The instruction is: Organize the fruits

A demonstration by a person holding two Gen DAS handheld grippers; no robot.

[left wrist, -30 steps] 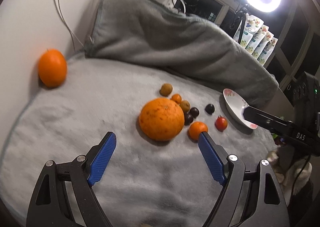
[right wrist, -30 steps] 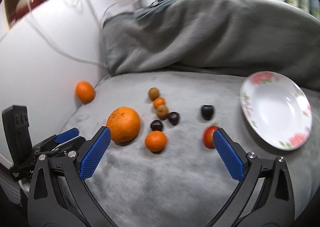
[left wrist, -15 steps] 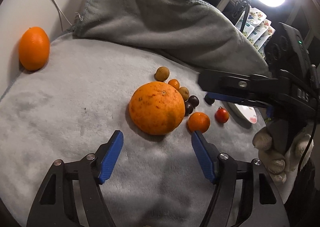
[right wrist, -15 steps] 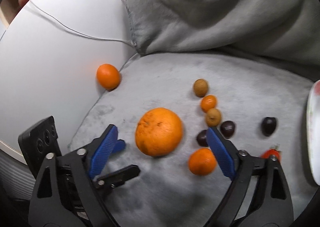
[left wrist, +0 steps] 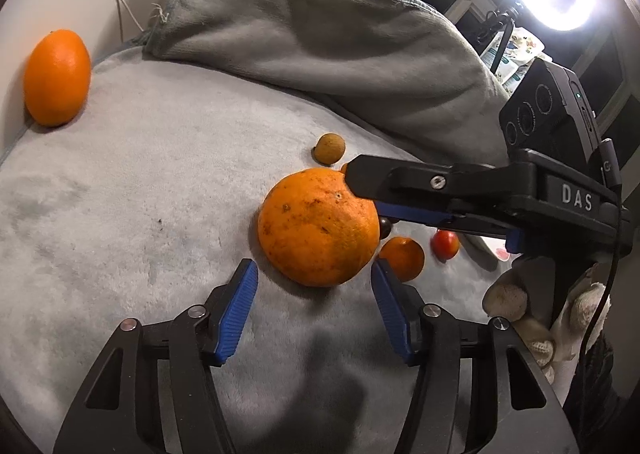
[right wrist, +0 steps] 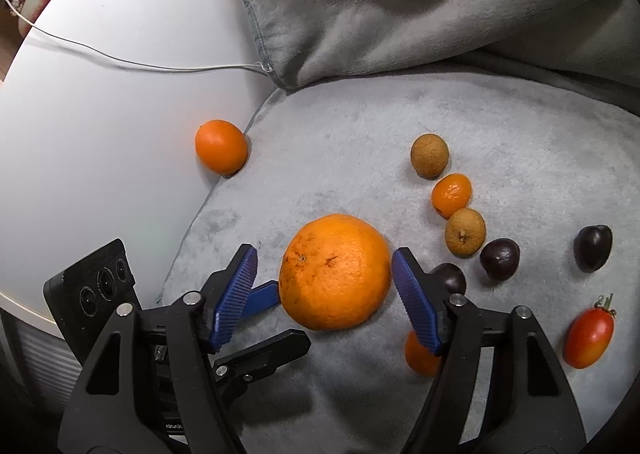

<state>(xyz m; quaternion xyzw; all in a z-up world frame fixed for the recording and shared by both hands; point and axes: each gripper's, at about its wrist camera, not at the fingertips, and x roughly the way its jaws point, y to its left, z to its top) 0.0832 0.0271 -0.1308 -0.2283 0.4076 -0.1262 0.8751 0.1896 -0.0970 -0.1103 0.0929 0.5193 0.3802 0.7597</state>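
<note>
Collision looked the likeliest trouble: left gripper (left wrist: 314, 310) and right gripper (right wrist: 322, 294), both spread wide, flanked the same big orange (left wrist: 318, 228) on the grey blanket (left wrist: 140, 206); either could knock it rolling.

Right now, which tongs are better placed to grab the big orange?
Right. The right tongs already straddle the big orange, one finger on each side. The left tongs, also open, sit just short of it.

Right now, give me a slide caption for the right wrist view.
Open right gripper brackets the large orange on the grey blanket, small fruits alongside.
</note>
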